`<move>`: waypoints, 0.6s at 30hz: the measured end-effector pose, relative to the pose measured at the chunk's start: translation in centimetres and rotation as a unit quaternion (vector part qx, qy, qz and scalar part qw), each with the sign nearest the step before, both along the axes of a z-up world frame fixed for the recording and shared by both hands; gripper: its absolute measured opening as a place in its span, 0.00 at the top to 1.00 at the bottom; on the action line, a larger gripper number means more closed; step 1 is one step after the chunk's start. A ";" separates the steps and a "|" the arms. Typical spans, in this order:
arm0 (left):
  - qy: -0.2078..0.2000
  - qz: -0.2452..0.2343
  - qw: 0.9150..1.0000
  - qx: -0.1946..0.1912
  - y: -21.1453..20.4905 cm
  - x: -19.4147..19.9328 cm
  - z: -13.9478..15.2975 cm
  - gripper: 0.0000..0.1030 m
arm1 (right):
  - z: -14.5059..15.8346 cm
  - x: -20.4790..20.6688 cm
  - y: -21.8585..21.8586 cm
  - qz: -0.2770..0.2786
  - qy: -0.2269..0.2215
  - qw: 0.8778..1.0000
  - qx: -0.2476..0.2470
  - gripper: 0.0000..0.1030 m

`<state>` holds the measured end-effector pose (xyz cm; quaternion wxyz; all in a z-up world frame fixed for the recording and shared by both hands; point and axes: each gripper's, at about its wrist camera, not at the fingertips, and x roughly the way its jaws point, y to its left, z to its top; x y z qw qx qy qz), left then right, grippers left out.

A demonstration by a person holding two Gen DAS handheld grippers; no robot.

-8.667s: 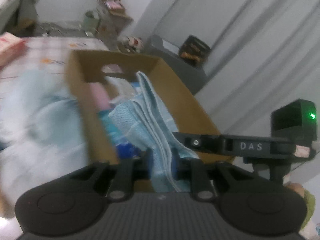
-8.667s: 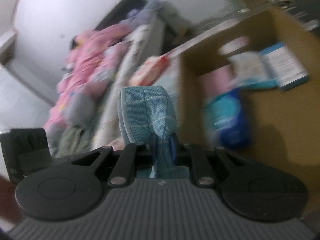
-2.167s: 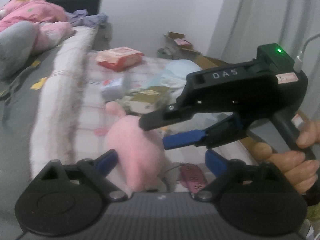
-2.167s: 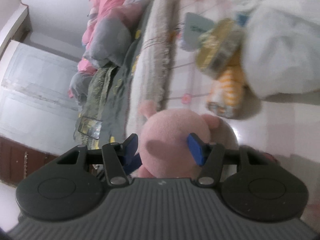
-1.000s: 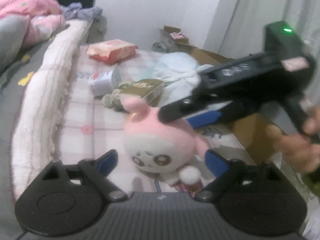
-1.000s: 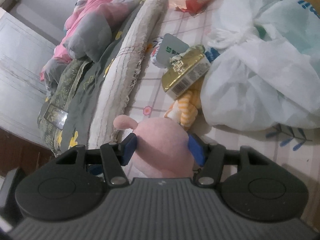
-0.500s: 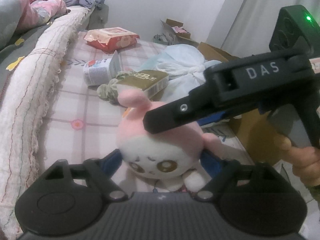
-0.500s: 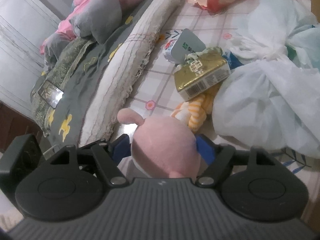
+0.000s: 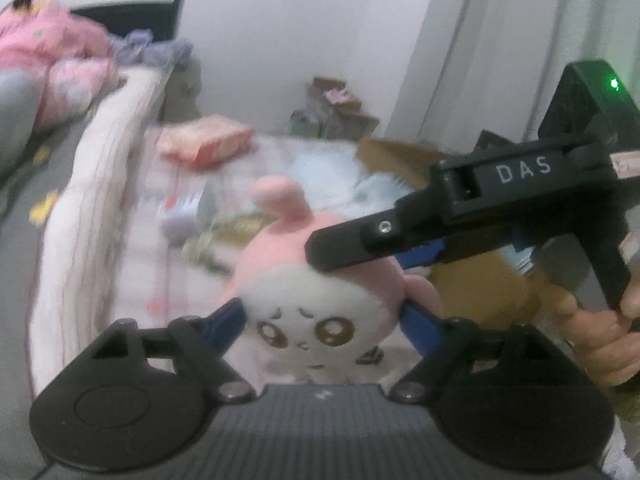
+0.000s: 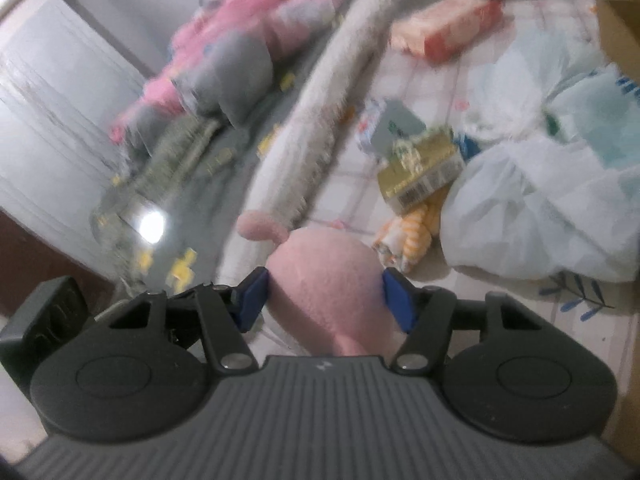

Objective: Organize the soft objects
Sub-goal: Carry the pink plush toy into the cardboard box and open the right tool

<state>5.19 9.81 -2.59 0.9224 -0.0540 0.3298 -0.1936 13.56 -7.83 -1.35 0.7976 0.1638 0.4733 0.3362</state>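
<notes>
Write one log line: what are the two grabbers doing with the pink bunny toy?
left gripper: shut on pink plush toy | right gripper: shut on pink plush toy | cardboard box: behind

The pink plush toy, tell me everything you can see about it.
The pink plush toy is a round, fuzzy stuffed animal: pink on top and back, white face with brown eyes and a worried look, one stubby pink ear sticking up. It sits upright, face toward the left gripper, whose blue fingers press its cheeks. The right gripper pinches it from behind. Its underside is hidden.
</notes>
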 end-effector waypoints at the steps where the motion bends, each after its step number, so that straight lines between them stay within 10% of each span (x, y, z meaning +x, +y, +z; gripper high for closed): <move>1: -0.009 -0.006 1.000 0.003 -0.6 0.1 0.8 0.17 | 0.9 -0.3 -1.0 -0.009 -0.008 1.000 0.011 0.41; 11: -0.050 -0.105 0.993 -0.034 -11.6 5.5 8.2 0.17 | 7.5 -1.7 -15.3 -0.147 -0.059 0.983 0.088 0.41; 18: -0.033 -0.166 0.985 -0.012 -22.0 10.1 7.7 0.16 | 5.6 -0.7 -26.3 -0.245 -0.026 0.959 0.143 0.41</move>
